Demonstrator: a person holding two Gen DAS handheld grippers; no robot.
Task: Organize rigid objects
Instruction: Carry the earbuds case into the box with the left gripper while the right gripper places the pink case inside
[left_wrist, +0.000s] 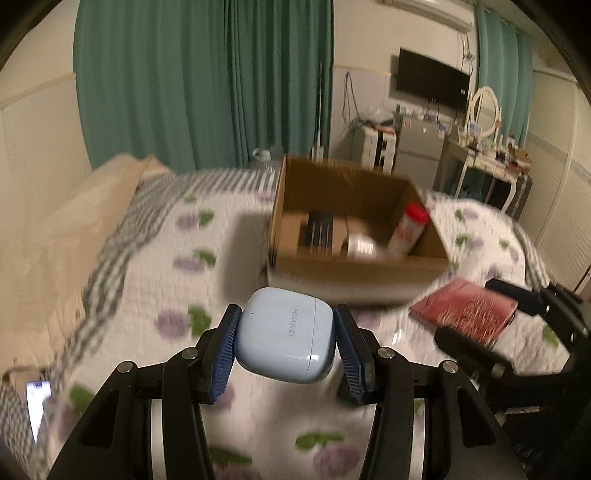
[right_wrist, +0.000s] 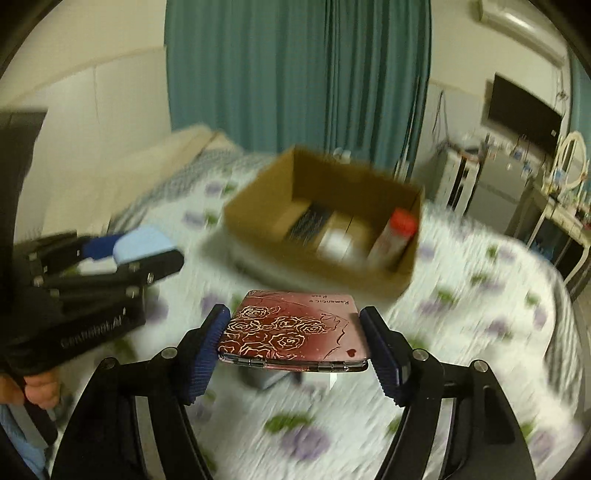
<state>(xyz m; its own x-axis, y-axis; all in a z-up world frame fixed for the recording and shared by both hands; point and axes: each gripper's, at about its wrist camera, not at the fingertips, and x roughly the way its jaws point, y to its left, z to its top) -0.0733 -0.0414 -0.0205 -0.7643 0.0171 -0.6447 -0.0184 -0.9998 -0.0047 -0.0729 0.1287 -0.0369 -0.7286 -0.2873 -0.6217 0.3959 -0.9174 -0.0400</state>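
Note:
My left gripper (left_wrist: 286, 332) is shut on a pale blue earbud case (left_wrist: 284, 334) and holds it above the bed, short of an open cardboard box (left_wrist: 354, 280). My right gripper (right_wrist: 293, 332) is shut on a flat dark red case with a rose pattern (right_wrist: 291, 330), also above the bed and near the box (right_wrist: 258, 210). The red case shows at the right of the left wrist view (left_wrist: 465, 310). The earbud case shows at the left of the right wrist view (right_wrist: 142, 240). The box holds a red-capped white bottle (left_wrist: 408, 225), a white jar (left_wrist: 360, 245) and a dark flat item (left_wrist: 319, 230).
The bed has a white quilt with purple and green flowers (left_wrist: 166, 258). A lit phone (left_wrist: 37, 402) lies at the bed's left edge. Green curtains (left_wrist: 203, 81) hang behind. A dresser with a mirror (left_wrist: 484, 147) and a wall TV (left_wrist: 432, 79) stand at the far right.

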